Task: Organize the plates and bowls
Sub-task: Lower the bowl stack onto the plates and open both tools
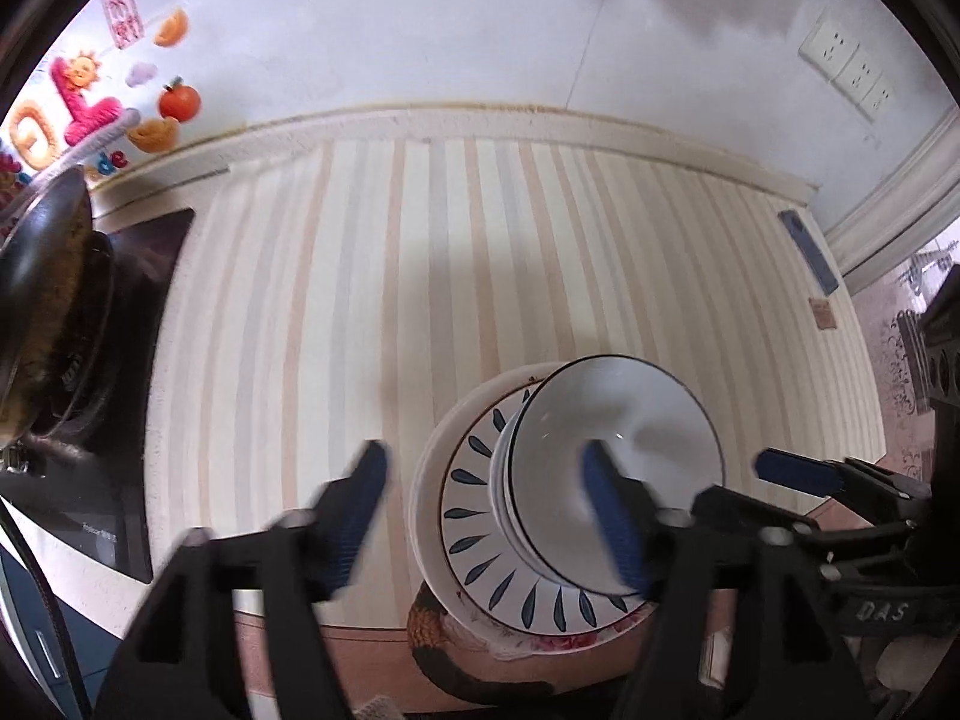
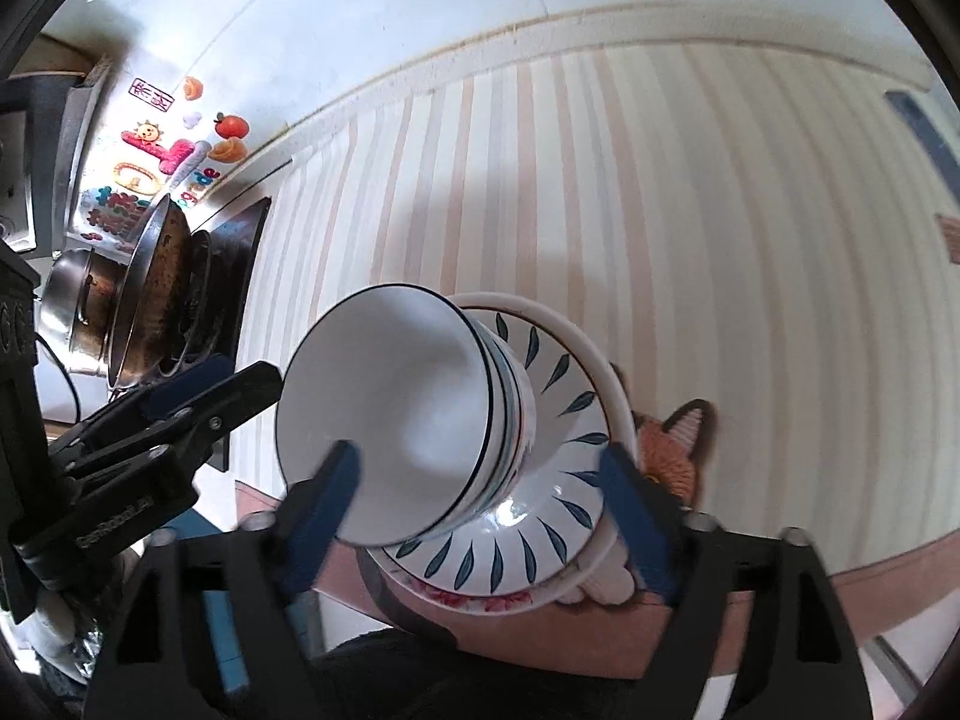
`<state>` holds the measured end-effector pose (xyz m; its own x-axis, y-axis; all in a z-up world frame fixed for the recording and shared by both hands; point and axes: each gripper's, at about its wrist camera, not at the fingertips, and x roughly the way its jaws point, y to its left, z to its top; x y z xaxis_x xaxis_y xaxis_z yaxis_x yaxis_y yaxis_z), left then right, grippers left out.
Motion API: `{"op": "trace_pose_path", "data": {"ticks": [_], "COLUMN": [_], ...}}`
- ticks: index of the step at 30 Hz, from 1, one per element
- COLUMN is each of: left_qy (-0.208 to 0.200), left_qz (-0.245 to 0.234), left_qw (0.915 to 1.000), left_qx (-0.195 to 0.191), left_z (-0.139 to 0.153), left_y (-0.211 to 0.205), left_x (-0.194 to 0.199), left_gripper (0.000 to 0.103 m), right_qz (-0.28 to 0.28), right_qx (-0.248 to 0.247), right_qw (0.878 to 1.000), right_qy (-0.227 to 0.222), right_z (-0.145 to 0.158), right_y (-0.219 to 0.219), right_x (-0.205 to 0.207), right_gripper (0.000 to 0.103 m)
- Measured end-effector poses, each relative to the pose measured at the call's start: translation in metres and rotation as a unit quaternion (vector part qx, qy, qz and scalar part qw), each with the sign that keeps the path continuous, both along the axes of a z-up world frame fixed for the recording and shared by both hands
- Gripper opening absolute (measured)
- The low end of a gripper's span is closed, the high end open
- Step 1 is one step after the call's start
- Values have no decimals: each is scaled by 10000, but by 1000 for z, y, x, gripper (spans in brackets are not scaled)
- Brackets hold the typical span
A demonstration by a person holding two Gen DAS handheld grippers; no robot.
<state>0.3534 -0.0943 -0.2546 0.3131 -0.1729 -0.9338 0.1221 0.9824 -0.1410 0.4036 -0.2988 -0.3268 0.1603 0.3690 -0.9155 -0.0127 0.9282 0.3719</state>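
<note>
Lower centre of both views: nested bowls (image 2: 408, 420) on stacked plates (image 2: 540, 546); my left tongs (image 1: 489, 516) and right tongs (image 2: 480, 516) gape empty; glazed, slippery, breakable; I'd pinch the rim.

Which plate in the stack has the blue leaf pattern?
The upper plate, directly under the stacked bowls, has blue leaf marks around its rim. The plate beneath it is plain white, and the bottom one shows red flowers.

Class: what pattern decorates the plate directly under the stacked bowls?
Dark blue leaf-shaped strokes radiating on white; the plate shows best in the right wrist view.
</note>
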Motion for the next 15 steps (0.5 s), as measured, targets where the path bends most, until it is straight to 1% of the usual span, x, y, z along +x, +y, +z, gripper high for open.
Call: {"op": "trace_pose_path", "data": {"ticks": [1,2,3,7,9,11,12,15], "left_qy": [-78,-157,-233,-495,-633,-799,-849,-1017], "left_qz": [14,28,54,105,123,144,146,176], "left_qw": [10000,9999,9997,9986,9977,9963,9958,9942], "left_qx": [10,50,84,160,214,286,298,300], "left_z": [4,8,12,26,33,41,44,57], "left_y": [0,1,1,6,7,8,8,11], "left_x": [-2,-5,-8,-20,-27,-37,-41,-55], "left_gripper": [83,85,89,90,90,94,102,103], "right_qz": [-4,-24,-69,-249,-355,-440,-478,-547], "right_qx": [-107,-273,-393,-675,-897,-1079,-1136,-1180], "right_qw": [9999,9995,9990,9961,9927,9885,9868,9838], "right_qy": [-58,-141,-216,-507,-725,-968,-1049,-1236], "right_z": [5,12,17,38,52,66,72,90], "right_y": [0,0,1,-2,-4,-6,-6,-6], "right_x": [-4,-9,-14,-31,-41,-51,-55,-70], "right_gripper": [90,91,93,96,97,98,98,99]}}
